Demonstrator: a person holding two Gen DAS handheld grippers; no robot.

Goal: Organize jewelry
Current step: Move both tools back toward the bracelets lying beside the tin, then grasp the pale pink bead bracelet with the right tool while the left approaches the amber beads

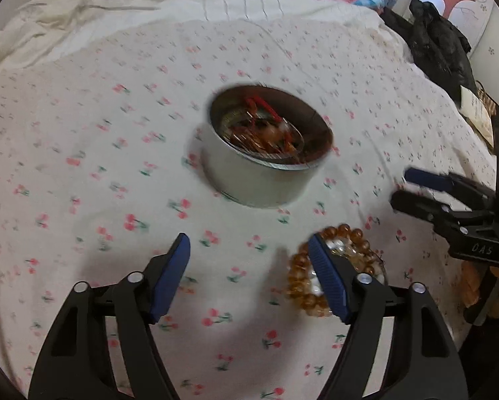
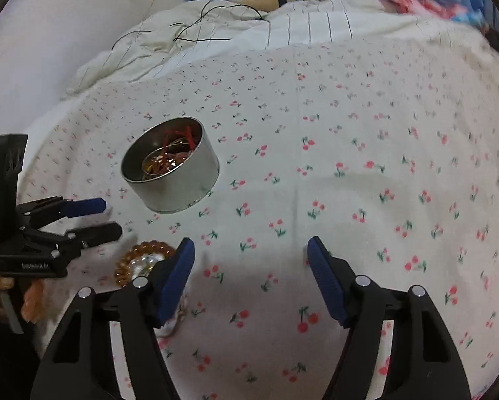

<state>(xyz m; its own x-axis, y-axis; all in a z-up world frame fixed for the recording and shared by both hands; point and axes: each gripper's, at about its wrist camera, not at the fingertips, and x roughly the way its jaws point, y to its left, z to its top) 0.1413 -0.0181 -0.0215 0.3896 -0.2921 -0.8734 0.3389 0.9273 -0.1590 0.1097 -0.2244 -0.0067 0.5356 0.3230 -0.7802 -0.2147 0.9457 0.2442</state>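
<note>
A round metal tin (image 1: 266,153) sits on the cherry-print bedsheet and holds red and orange jewelry. It also shows in the right wrist view (image 2: 172,166). An amber bead bracelet (image 1: 302,266) with a pale bead piece inside it lies on the sheet near me, partly behind my left gripper's right finger. It also shows in the right wrist view (image 2: 142,253). My left gripper (image 1: 249,256) is open and empty above the sheet. My right gripper (image 2: 251,256) is open and empty, to the right of the bracelet.
The right gripper also shows in the left wrist view (image 1: 402,188), at the right edge. The left gripper shows in the right wrist view (image 2: 112,216), at the left edge. A rumpled cream blanket (image 2: 216,26) lies behind. Dark clothing (image 1: 439,46) sits at the far right.
</note>
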